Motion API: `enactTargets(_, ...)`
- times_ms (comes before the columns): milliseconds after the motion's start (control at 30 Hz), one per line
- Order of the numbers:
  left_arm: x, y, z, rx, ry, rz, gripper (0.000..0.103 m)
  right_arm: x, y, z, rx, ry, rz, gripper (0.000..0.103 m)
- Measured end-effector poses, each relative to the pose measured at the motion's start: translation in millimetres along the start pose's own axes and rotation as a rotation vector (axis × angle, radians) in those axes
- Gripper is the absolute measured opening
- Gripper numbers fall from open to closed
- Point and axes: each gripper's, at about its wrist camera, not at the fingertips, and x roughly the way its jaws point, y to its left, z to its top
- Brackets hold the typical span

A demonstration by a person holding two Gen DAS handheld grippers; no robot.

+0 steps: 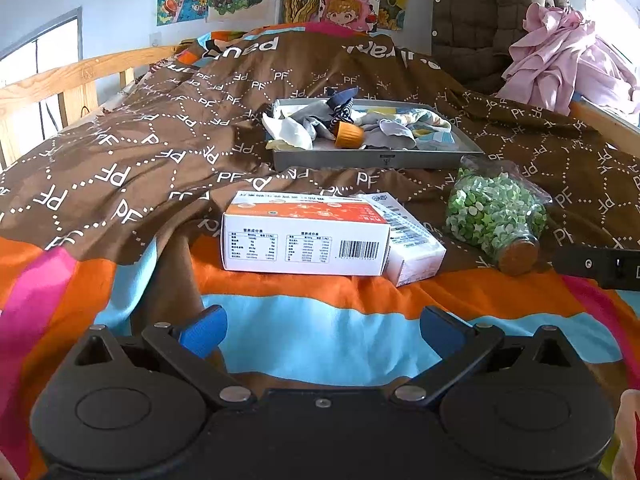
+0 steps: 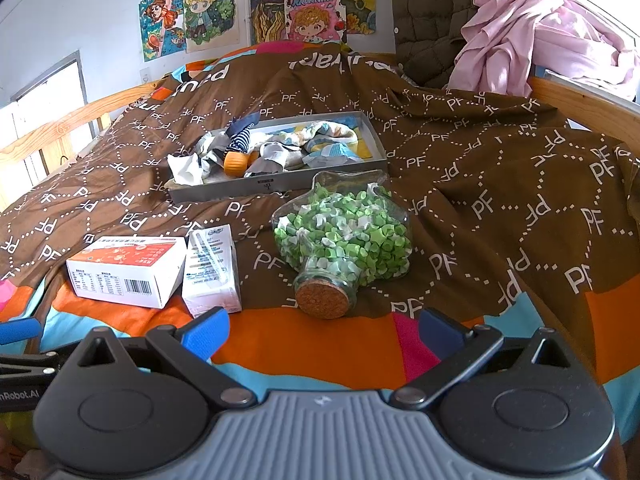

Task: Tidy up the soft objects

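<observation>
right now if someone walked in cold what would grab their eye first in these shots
Probably the glass jar packed with green paper stars, lying on its side on the brown quilt just ahead of the open right gripper. Behind it, a grey tray heaped with socks and an orange cup. To the left lie two white boxes, in front of the open left gripper.

Wooden bed frame [image 1: 60, 80], postered wall [image 2: 100, 12]

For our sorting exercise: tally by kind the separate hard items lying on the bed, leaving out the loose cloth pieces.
Printed cardboard boxes: 2 (orange-topped white box, smaller white carton)
Cork-stoppered glass jars of green paper stars: 1
Shallow grey trays: 1
Small ribbed orange cups: 1
Total: 5
</observation>
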Motion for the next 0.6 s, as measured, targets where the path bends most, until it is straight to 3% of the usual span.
enactTargets(600, -3.2, -1.2, -0.6, 0.008, -0.03, 0.012, 0.102, 0.8, 0.5, -0.5, -0.002, 0.005, 0.0, 0.103)
